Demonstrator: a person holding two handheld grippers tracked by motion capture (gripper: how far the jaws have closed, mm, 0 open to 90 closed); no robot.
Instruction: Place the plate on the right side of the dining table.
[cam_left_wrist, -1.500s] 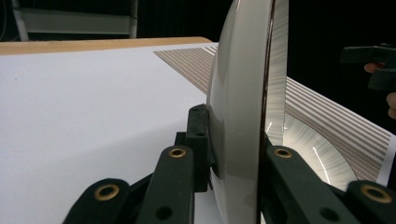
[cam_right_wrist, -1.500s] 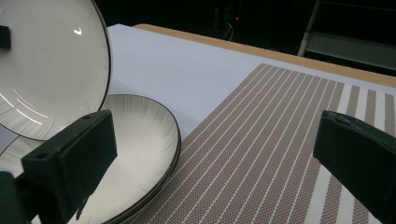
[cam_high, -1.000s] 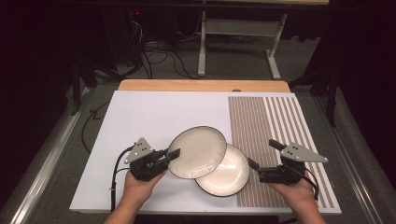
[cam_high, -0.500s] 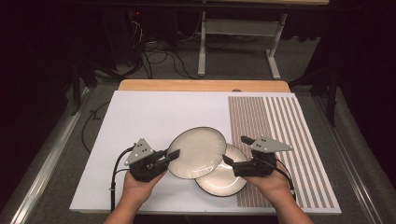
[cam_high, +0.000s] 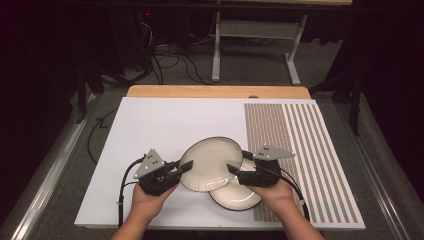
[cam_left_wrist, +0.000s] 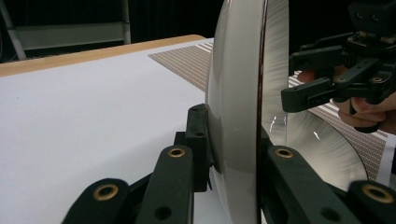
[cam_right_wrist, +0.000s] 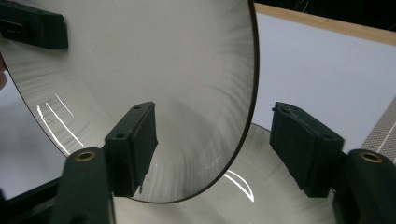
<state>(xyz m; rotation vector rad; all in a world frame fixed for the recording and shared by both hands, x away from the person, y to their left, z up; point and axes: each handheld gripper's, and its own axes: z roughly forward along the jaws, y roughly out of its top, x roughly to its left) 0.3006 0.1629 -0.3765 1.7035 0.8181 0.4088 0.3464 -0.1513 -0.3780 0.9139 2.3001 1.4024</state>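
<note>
Glazed ceramic, by its gloss and thin dark edge, is the likely material of both plates. The upper plate is held raised and tilted above the white mat, its near edge overlapping the lower plate, which lies flat on the mat beside the striped panel.

The upper plate is clamped at its left rim by the left gripper; in the left gripper view the jaws are seen closed on the rim, one pad on each face. The right gripper is placed at the opposite rim, with one jaw above and one below the edge. Its jaws have just been closing, but in the right gripper view a gap remains on both sides of the rim, so no grip is yet made.

Handling is judged as follows:
- Stiff: no flexing is to be expected under a rim grip.
- Moderately heavy: a one-sided hold puts leverage on the pads, so a second grip opposite is advisable.
- Slippery: the glaze offers little friction, so the pads should be seated well past the raised rim.
- Fragile: contact between the two plates should be made gently.

Both plates are empty; nothing is seen on either.
</note>
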